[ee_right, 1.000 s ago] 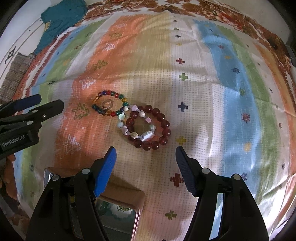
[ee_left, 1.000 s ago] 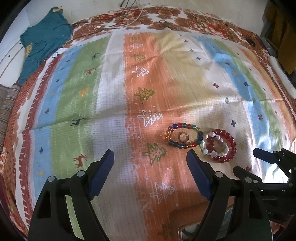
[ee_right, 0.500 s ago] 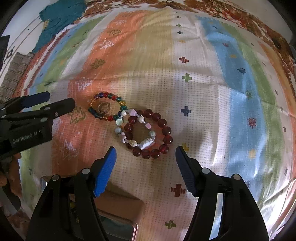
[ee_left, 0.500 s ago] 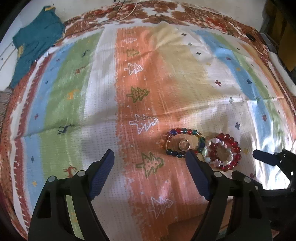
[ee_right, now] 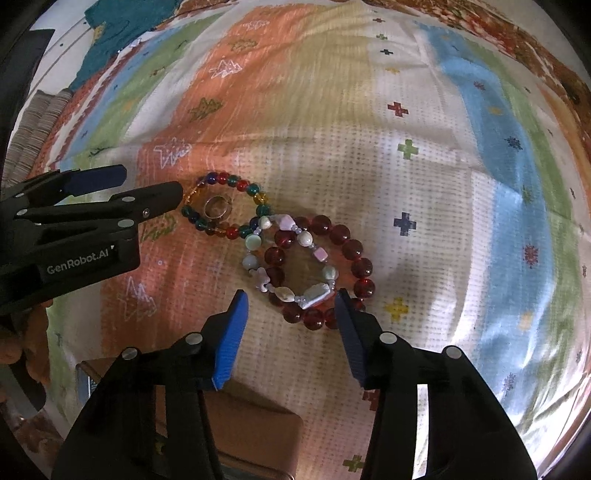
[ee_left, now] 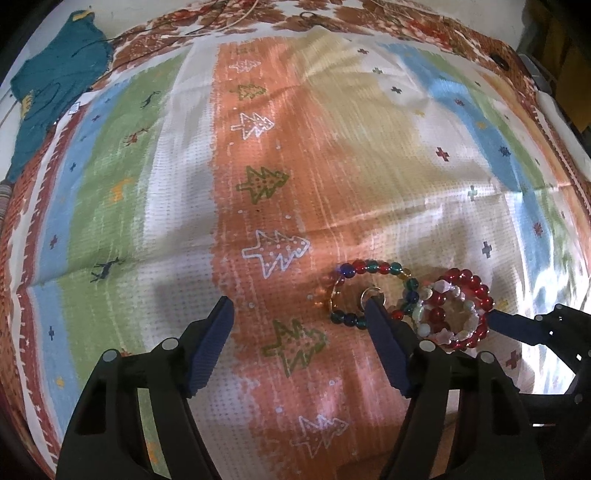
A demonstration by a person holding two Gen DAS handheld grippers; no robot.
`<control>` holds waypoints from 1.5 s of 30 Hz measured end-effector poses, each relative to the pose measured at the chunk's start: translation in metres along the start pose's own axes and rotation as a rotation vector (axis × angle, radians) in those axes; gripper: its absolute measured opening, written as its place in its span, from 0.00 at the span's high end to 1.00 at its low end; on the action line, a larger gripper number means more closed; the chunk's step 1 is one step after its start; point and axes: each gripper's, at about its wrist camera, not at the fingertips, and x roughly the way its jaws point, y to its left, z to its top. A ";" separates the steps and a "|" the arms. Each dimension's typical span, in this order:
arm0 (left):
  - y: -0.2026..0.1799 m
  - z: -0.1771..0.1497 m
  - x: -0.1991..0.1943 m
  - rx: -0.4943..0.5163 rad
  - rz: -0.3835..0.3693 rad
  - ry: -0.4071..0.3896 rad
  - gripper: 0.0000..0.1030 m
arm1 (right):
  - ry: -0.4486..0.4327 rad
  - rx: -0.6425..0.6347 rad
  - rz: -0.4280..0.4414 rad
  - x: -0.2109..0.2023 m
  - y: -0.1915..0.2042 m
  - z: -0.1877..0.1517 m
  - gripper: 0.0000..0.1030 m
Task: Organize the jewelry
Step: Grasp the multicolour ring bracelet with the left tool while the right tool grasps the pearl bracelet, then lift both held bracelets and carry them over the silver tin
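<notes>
Three bracelets lie touching on the striped cloth: a multicolour bead bracelet (ee_right: 255, 192) (ee_left: 369, 266), a dark red bead bracelet (ee_right: 347, 243) (ee_left: 476, 288), and a pale shell bracelet (ee_right: 291, 293) (ee_left: 439, 334) lying over the red one. A small metal ring (ee_right: 217, 207) (ee_left: 372, 293) sits inside the multicolour bracelet. My left gripper (ee_left: 297, 306) (ee_right: 151, 184) is open, its right finger by the ring. My right gripper (ee_right: 290, 301) is open, low over the near edge of the red and shell bracelets.
A brown box with a mirrored inside (ee_right: 255, 432) sits under the right gripper, near me. A teal garment (ee_left: 55, 85) lies at the cloth's far left corner. Cords (ee_left: 229, 22) trail along the far edge. The patterned cloth (ee_left: 332, 147) covers the whole surface.
Both grippers have moved forward toward the jewelry. The right gripper now reaches the red and shell bracelets; the left gripper's right finger now sits by the ring. Nothing has been gripped.
</notes>
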 end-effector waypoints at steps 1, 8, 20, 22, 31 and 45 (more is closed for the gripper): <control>0.000 0.000 0.001 0.001 -0.002 0.002 0.32 | 0.002 0.002 0.001 0.001 0.000 0.001 0.57; 0.004 0.006 0.005 -0.009 -0.020 0.007 0.40 | 0.012 0.012 0.015 0.010 -0.003 0.006 0.69; -0.003 0.004 0.027 0.030 0.006 0.039 0.53 | 0.001 -0.007 0.038 0.011 0.000 0.006 0.82; -0.006 0.004 0.029 0.047 0.014 0.037 0.53 | -0.004 -0.010 0.039 0.011 0.000 0.006 0.85; 0.003 0.001 0.034 0.053 0.021 0.014 0.91 | -0.021 -0.013 0.044 0.007 -0.004 0.006 0.85; 0.003 -0.005 -0.016 0.039 -0.005 -0.042 0.91 | -0.124 -0.012 0.024 -0.037 -0.009 0.000 0.85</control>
